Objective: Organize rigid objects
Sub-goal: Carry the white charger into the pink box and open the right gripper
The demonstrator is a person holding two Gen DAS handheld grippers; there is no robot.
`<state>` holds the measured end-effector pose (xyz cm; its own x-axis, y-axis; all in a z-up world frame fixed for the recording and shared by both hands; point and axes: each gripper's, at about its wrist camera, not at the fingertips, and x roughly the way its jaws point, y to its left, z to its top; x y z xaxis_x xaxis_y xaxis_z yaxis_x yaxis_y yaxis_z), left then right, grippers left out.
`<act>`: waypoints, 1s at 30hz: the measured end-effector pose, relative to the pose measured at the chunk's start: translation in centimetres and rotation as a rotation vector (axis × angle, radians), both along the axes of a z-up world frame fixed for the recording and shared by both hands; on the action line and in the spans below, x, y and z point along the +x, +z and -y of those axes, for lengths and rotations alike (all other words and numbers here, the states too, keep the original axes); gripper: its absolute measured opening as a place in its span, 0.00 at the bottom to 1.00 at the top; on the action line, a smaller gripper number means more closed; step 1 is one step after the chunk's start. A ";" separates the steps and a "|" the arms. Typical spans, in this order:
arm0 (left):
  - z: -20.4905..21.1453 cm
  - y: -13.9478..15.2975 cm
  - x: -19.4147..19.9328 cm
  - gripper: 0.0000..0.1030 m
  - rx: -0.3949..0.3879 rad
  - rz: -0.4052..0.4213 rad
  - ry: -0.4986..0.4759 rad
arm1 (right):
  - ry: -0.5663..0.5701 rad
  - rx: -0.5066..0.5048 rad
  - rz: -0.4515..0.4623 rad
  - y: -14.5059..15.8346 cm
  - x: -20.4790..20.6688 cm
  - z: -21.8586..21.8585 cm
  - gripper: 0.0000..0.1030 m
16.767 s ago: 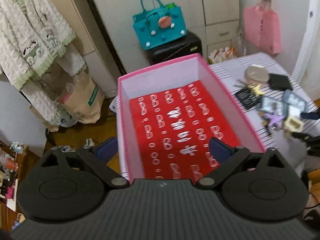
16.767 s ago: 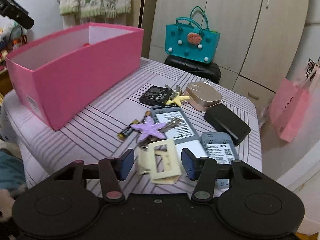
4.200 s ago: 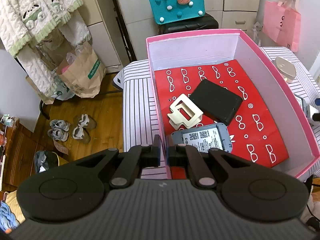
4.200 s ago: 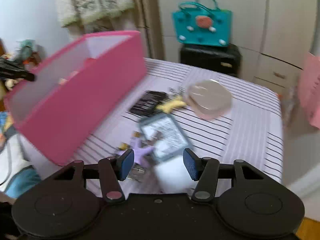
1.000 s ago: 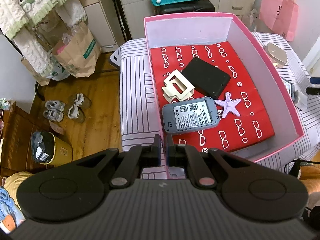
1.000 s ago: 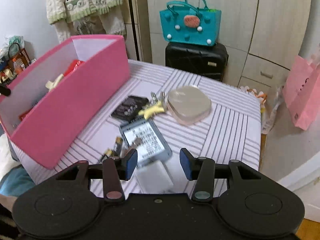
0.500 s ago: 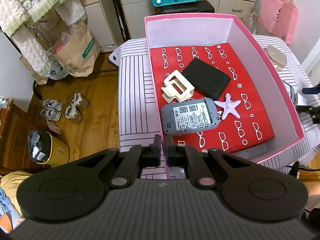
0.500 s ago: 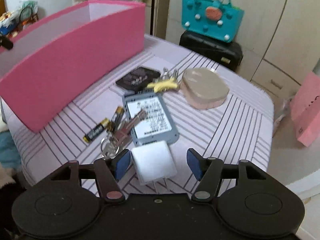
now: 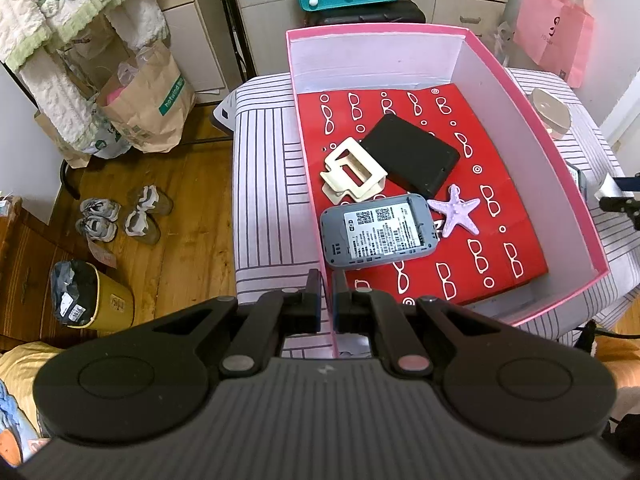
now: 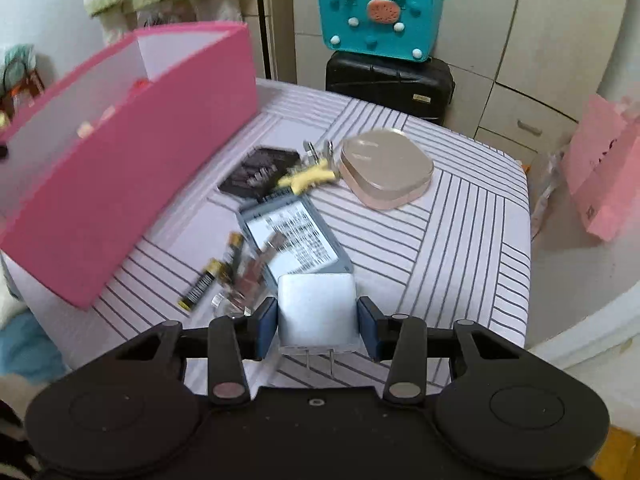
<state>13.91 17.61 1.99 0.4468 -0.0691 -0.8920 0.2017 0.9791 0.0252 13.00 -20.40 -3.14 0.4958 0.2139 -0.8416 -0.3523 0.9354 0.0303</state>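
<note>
A: Left view: your left gripper (image 9: 327,294) is clamping the pink box (image 9: 538,128) wall, steadying it.

B: Right view?

A: Your right gripper (image 10: 317,322) has just been closing around the white charger (image 10: 316,308); its pads are reaching the sides. The grip looks shallow, so it could slip. Keys (image 10: 250,276) and batteries (image 10: 216,270) are crowding beside it.

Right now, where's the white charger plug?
In the right wrist view, the white charger plug sits between the right hand-held gripper's closing fingers, just in front of the grey router on the striped table.
</note>
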 end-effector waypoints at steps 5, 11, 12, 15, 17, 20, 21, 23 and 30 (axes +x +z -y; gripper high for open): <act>0.1 0.0 0.0 0.04 0.001 0.000 -0.003 | 0.064 0.050 0.052 4.3 -0.4 -2.5 0.47; -0.2 -0.1 0.0 0.04 -0.019 -0.004 -0.008 | 0.255 0.120 0.096 9.5 -0.2 -8.0 0.47; -0.3 -0.1 0.1 0.04 -0.022 -0.006 -0.010 | 0.290 0.122 0.093 9.9 0.0 -9.0 0.47; -0.3 -0.1 0.2 0.04 -0.025 -0.009 -0.015 | 0.389 0.088 0.085 10.3 0.7 -13.0 0.47; -0.3 -0.2 0.1 0.04 -0.022 -0.008 -0.016 | 0.433 0.046 0.086 9.9 1.4 -15.0 0.47; -0.5 -0.2 0.0 0.04 -0.022 -0.001 -0.017 | 0.489 0.007 0.037 8.6 3.2 -17.7 0.47; -0.6 -0.3 0.0 0.04 -0.027 0.000 -0.016 | 0.505 0.002 0.011 8.1 3.7 -18.4 0.47; -0.7 -0.3 0.0 0.04 -0.037 -0.001 -0.010 | 0.514 -0.002 -0.055 6.7 4.6 -19.3 0.47; -0.6 -0.4 -0.2 0.04 -0.041 0.011 -0.014 | 0.551 0.022 -0.303 1.9 6.5 -22.8 0.47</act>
<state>13.69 18.21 1.63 0.4553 -0.1119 -0.8833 0.2157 0.9764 -0.0125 19.50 2.40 -1.26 0.0482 0.3889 -0.9200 -0.7556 0.6166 0.2211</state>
